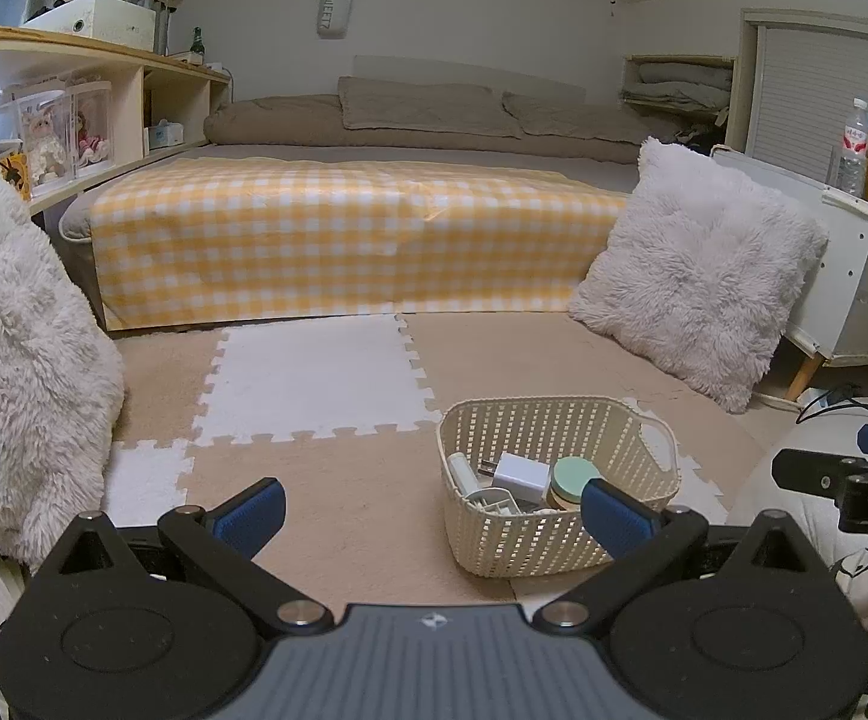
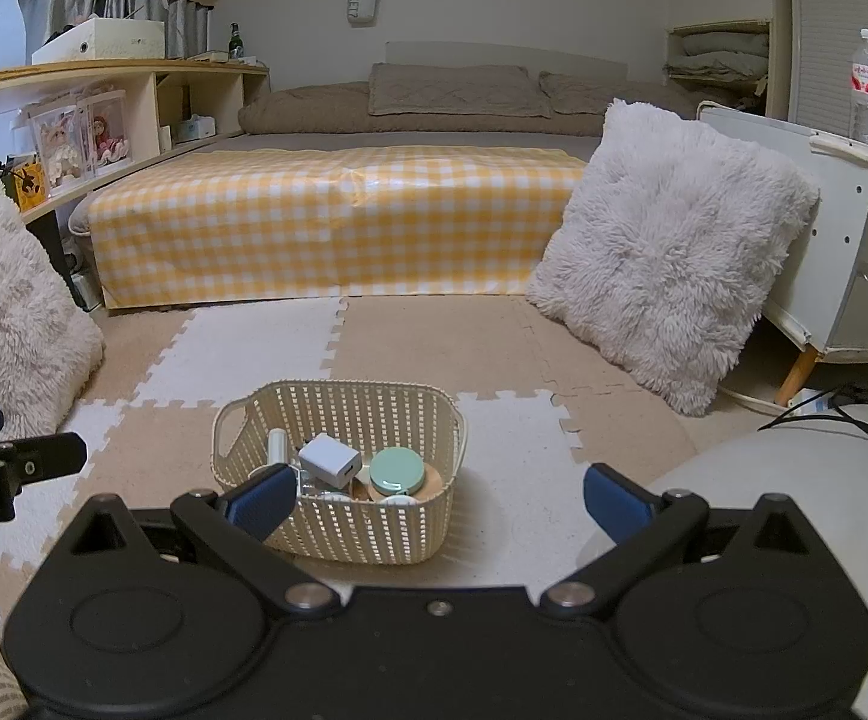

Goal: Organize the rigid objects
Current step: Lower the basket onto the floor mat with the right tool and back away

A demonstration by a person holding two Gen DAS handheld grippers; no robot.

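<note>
A cream woven plastic basket (image 1: 614, 420) (image 2: 410, 402) stands on the foam floor mat. Inside lie a white charger cube (image 1: 521, 474) (image 2: 329, 459), a round mint-green case (image 1: 575, 474) (image 2: 397, 471), a white tube (image 1: 463, 474) (image 2: 278, 444) and other small items half hidden by the wall. My left gripper (image 1: 434, 516) is open and empty, its right finger in front of the basket's near corner. My right gripper (image 2: 437, 501) is open and empty just in front of the basket, its left finger overlapping the rim. The right gripper's tip (image 1: 842, 474) shows at the left view's right edge.
Beige and white puzzle mats (image 1: 314, 384) (image 2: 518, 480) cover the floor. Fluffy white cushions lean at left (image 1: 20, 360) and right (image 2: 668, 252). A bed with a yellow checked cover (image 2: 332, 216) fills the back. A white cabinet with bottles (image 2: 866, 210) and cables (image 2: 836, 408) are at right.
</note>
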